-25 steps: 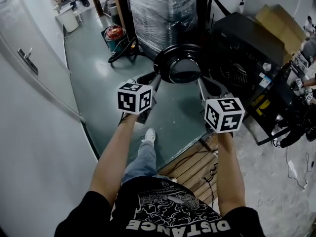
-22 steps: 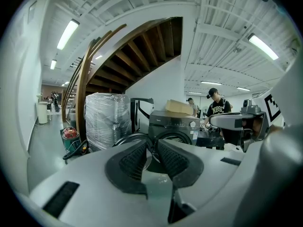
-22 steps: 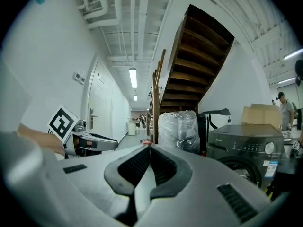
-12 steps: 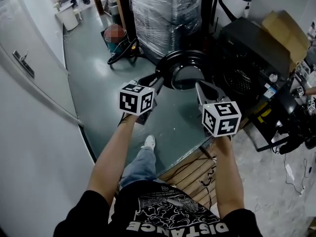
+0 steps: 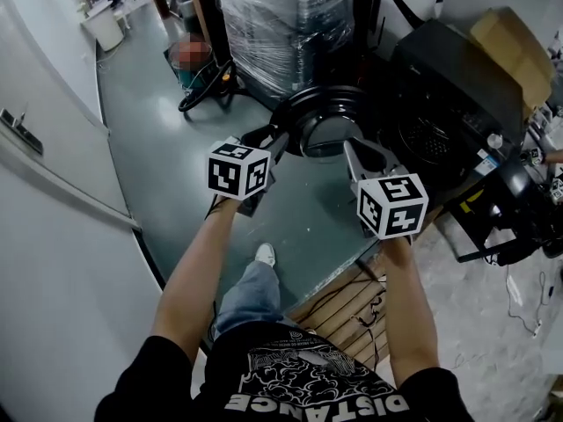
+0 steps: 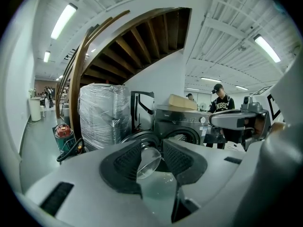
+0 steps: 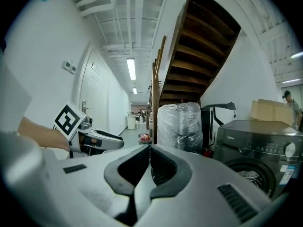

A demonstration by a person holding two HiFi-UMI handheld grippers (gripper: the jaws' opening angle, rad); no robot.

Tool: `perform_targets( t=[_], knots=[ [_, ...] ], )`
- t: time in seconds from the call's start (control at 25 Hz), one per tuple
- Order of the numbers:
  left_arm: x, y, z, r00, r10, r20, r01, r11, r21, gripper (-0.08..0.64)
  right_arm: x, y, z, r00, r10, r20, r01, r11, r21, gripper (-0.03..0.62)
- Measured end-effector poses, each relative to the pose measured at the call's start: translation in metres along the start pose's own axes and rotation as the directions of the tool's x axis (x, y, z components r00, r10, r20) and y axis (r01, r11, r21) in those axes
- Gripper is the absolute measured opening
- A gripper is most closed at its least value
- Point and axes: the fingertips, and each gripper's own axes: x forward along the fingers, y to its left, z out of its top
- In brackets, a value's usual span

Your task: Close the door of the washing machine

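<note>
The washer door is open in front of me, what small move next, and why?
Probably ease the left claw forward onto the round door and push it toward the washing machine. The door stands swung open just ahead, and the left claw's jaws have just been opening, nothing gripped between them.

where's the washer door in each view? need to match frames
Head view: door at upper centre, left of the washer.
Left gripper view: door at low centre, its glass showing.
Right gripper view: door not seen; only the washer at lower right.
Shared landmark: the wrapped stack.
</note>
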Motion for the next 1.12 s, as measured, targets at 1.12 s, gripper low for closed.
perform_targets(
  t=[1.12],
  knots=[
    [0.188,0.157,-0.006,0.915,-0.34,-0.216,0.349,0.937,0.004,0.213,0.213,-0.066,0.004,0.969,-0.173,-0.177,0.194,0.975,0.107,0.023]
  ],
)
